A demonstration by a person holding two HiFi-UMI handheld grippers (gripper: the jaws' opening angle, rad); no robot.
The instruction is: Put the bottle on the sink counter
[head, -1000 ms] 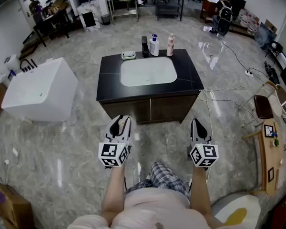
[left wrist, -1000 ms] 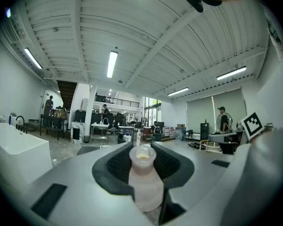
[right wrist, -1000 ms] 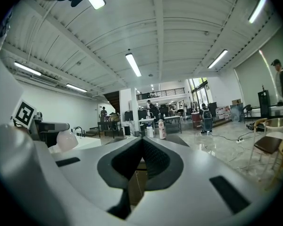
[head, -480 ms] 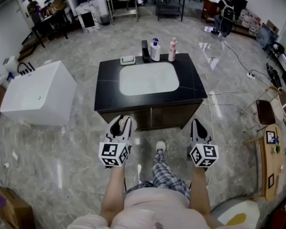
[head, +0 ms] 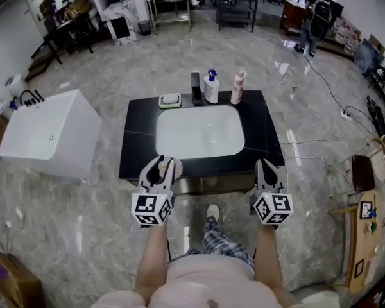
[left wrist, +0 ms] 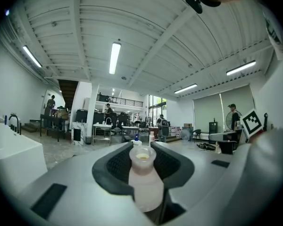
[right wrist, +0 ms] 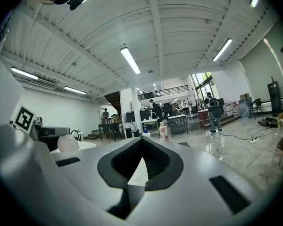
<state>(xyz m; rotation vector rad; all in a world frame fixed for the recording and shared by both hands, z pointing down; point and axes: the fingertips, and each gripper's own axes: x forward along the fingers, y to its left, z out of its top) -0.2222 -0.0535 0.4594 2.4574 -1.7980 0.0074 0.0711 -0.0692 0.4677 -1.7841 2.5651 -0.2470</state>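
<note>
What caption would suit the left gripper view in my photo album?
The left gripper, jaws shut on a small pale bottle, faces a bright workshop hall.

Matt plastic bottle [left wrist: 142, 185], glossy sink counter [head: 138, 147], polished stone floor [head: 321, 191].

Black counter [head: 138, 143] dead ahead, standing on the grey marbled floor [head: 83, 213] — a white basin [head: 199, 132] is sunk into its middle. Four things line its far edge: a small soap dish [head: 170, 100] at the left, a dark upright block [head: 196, 88], a white pump bottle [head: 211, 88] with a blue top just beside it, then a pink bottle [head: 238, 88]. Out left on the floor — a white tub [head: 48, 133], well apart.
</note>
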